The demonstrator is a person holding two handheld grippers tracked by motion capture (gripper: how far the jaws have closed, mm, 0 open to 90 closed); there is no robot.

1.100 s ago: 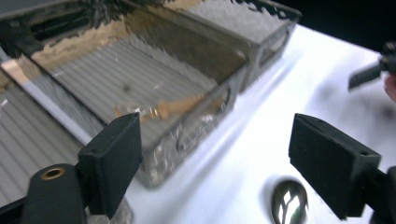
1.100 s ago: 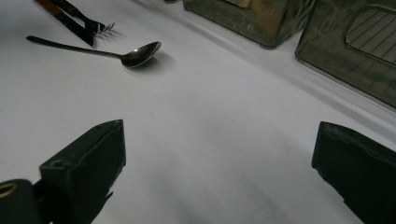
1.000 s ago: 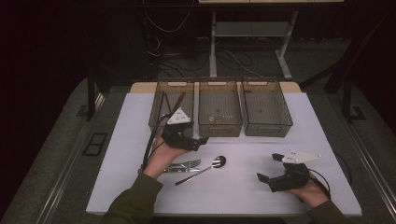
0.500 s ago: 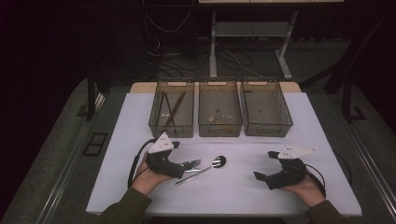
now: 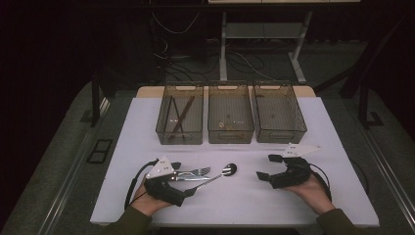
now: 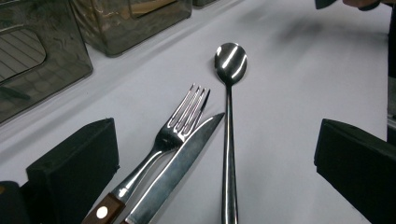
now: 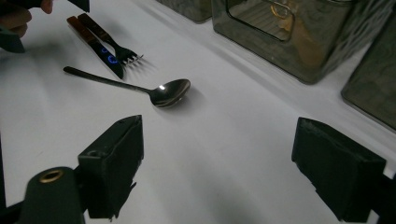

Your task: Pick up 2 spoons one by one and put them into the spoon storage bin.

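Note:
A fork point(image 5: 195, 172), a knife point(image 5: 188, 178) and a long spoon point(image 5: 223, 174) lie side by side on the white table point(image 5: 235, 200). My left gripper point(image 5: 182, 179) sits low at their handle ends. Its jaws have just been opening, and they stand open, one on each side of the handles. From the left gripper point(image 6: 215, 140), the fork point(image 6: 183, 125), knife point(image 6: 187, 156) and spoon point(image 6: 230, 60) run away between the jaws, untouched. My right gripper point(image 5: 267, 167) hovers right of the spoon; its jaws have just been closing but are open on nothing. Ahead of the right gripper point(image 7: 219, 149) lies the spoon point(image 7: 169, 91).
Three smoky see-through bins stand in a row at the back of the table: the left bin point(image 5: 179, 137) holds brown sticks, the middle bin point(image 5: 230, 136) a few small bits, and beside it is the right bin point(image 5: 281, 136). The bins' walls point(image 7: 299, 42) rise close by.
My left hand has come back from the left bin and down to the cutlery handles near the front. My right gripper has drifted slightly left toward the spoon.

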